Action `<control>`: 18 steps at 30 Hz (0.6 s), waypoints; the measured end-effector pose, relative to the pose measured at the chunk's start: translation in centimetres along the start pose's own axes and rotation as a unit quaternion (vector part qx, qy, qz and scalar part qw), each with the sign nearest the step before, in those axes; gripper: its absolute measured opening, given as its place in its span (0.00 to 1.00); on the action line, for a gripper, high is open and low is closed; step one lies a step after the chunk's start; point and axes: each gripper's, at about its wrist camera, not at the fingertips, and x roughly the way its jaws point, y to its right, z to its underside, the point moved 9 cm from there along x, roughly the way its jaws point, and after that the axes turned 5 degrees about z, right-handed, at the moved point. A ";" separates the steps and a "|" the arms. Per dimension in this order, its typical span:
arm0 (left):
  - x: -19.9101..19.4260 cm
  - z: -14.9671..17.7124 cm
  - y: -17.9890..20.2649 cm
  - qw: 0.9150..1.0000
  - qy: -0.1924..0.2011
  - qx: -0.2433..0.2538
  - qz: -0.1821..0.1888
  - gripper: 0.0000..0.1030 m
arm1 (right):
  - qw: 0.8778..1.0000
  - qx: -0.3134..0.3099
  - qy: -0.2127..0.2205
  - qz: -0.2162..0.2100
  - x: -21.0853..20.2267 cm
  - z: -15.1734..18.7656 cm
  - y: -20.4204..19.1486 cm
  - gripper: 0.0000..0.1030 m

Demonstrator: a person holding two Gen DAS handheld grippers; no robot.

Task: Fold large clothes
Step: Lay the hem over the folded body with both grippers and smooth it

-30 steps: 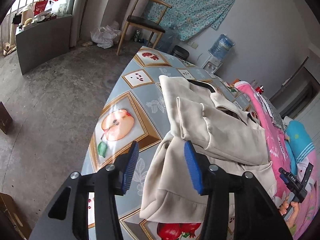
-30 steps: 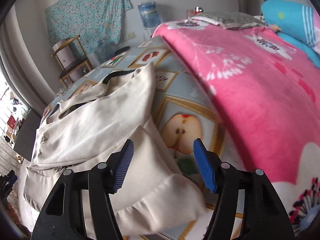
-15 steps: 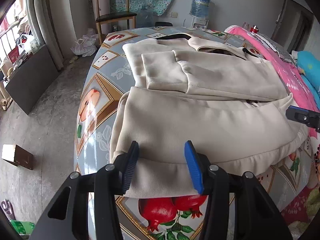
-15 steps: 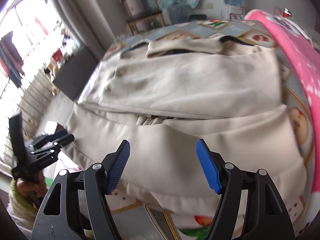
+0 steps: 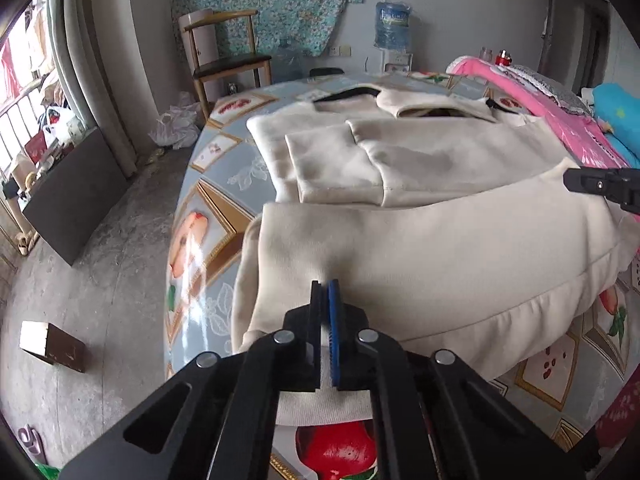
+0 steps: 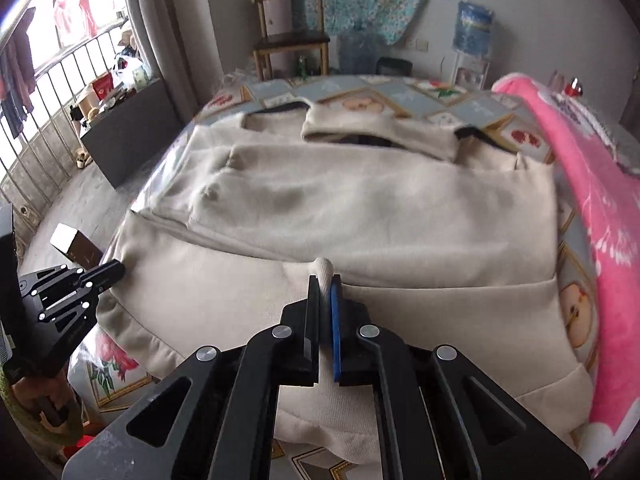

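Two grippers pinch the near hem band of one cream sweatshirt (image 5: 420,240) that lies flat on a fruit-patterned tablecloth (image 5: 208,200). Its long axis runs crosswise in both views, hem towards the cameras and collar at the far side, pointing at the wall with the wooden chair (image 5: 228,56). One sleeve is folded across the chest.

Both pairs of jaws have just been closing. The left gripper (image 5: 325,292) now has its pads pressed together on a small ridge of fabric near the garment's left corner. The right gripper (image 6: 325,280) is likewise clamped on the cloth, with a nub of cream fabric poking up beyond its tips.

A blue water jug (image 5: 393,26) stands upturned on a dispenser at the far wall; whether it holds water I cannot tell. A second large bottle (image 6: 358,54) stands on the floor beside the chair.

Only the left wrist view shows the red fruit print (image 5: 336,448) at the near table edge and a blue pillow (image 5: 616,104) beyond the pink blanket (image 5: 560,120). Only the right wrist view shows the window bars with hanging clothes (image 6: 20,72), and the whole frame of the other gripper with the hand (image 6: 32,396) holding it.
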 end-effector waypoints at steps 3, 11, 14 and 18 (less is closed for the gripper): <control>-2.0 -1.0 -0.7 0.999 0.038 0.013 -0.027 0.03 | 0.999 -0.026 0.041 0.020 -1.0 -1.3 -0.6 0.04; 2.0 1.0 -1.3 1.000 -0.012 0.008 -0.021 0.04 | 1.000 -0.013 -0.020 0.018 6.6 1.9 -0.1 0.05; 1.7 1.1 -1.3 1.000 -0.016 -0.003 -0.013 0.09 | 1.000 0.008 -0.020 0.005 6.1 1.9 0.3 0.05; -0.4 -0.4 -2.1 1.000 0.012 -0.023 -0.017 0.10 | 1.000 0.028 -0.011 0.006 5.3 1.6 0.8 0.05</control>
